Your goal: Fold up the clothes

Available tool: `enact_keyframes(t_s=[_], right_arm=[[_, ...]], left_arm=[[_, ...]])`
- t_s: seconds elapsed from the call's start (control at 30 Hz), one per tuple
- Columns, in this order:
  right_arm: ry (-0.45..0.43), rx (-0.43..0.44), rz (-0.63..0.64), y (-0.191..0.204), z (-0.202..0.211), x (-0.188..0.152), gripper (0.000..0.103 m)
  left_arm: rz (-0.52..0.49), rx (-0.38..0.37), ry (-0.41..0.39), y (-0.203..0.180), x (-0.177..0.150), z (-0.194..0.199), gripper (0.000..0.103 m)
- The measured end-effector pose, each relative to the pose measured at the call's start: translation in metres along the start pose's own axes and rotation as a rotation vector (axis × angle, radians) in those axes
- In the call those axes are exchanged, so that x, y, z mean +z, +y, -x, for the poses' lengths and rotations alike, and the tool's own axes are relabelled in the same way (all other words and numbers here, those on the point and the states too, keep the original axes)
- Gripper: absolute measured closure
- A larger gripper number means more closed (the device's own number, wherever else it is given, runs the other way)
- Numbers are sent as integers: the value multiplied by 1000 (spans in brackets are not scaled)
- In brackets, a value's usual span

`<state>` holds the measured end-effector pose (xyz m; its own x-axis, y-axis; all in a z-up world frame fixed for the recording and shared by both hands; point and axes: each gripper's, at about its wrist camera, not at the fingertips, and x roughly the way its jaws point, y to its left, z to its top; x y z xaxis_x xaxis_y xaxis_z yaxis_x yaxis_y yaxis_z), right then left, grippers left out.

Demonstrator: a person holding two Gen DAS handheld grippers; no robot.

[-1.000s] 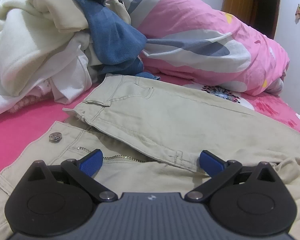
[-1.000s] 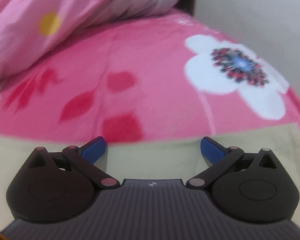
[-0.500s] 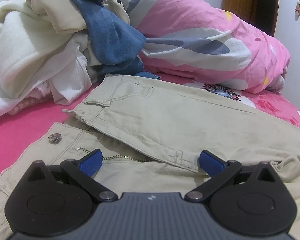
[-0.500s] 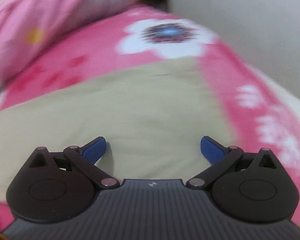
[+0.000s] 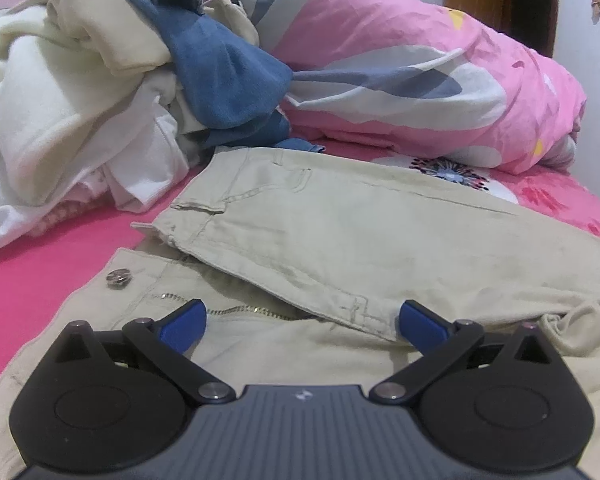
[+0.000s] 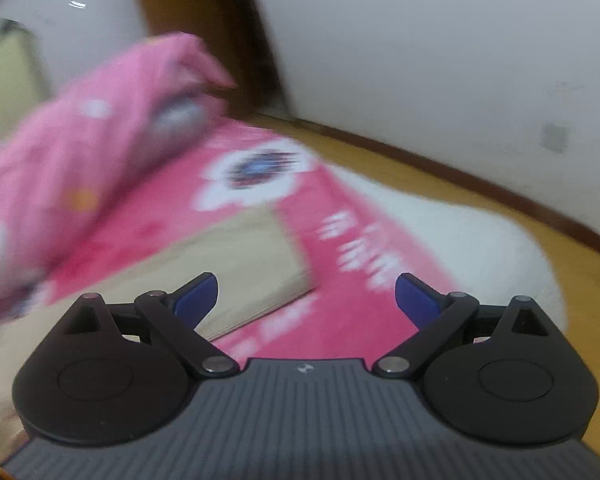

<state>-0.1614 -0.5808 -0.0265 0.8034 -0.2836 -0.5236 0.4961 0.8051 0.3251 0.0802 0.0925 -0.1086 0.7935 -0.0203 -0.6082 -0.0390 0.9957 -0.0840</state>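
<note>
Black grippers (image 5: 302,318), blue-tipped jaws.

My left gripper (image 5: 302,318) sits low and level, its two blue-padded jaws spread wide apart with nothing clamped between them, the black linkage arms splayed out to either side of the ribbed grey body. My right gripper (image 6: 305,298) is likewise spread wide with nothing held between its blue pads, and it is raised and tipped so it looks down along its fingers at an angle. The right wrist view is smeared with blur, while the left wrist view is sharp.
</note>
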Motion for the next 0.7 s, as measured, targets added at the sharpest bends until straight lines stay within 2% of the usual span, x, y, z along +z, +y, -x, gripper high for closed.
enact_keyframes(t_s=[0.13, 0.27, 0.37, 0.43, 0.5, 0.7], right_arm=[[13, 192, 75, 49, 32, -52, 6], [-10, 367, 201, 118, 55, -107, 6], [-29, 449, 311, 164, 62, -136, 6], [-32, 484, 337, 181, 62, -139, 6], [-30, 508, 299, 182, 58, -131, 6], [48, 474, -38, 131, 3, -93, 6]], left_arm=[[41, 9, 23, -1, 2, 19, 0], [9, 3, 26, -7, 2, 44, 0], [3, 3, 26, -7, 3, 63, 0], [23, -2, 24, -1, 2, 75, 0], [48, -12, 19, 7, 1, 87, 0], [88, 7, 17, 32, 0, 92, 0]])
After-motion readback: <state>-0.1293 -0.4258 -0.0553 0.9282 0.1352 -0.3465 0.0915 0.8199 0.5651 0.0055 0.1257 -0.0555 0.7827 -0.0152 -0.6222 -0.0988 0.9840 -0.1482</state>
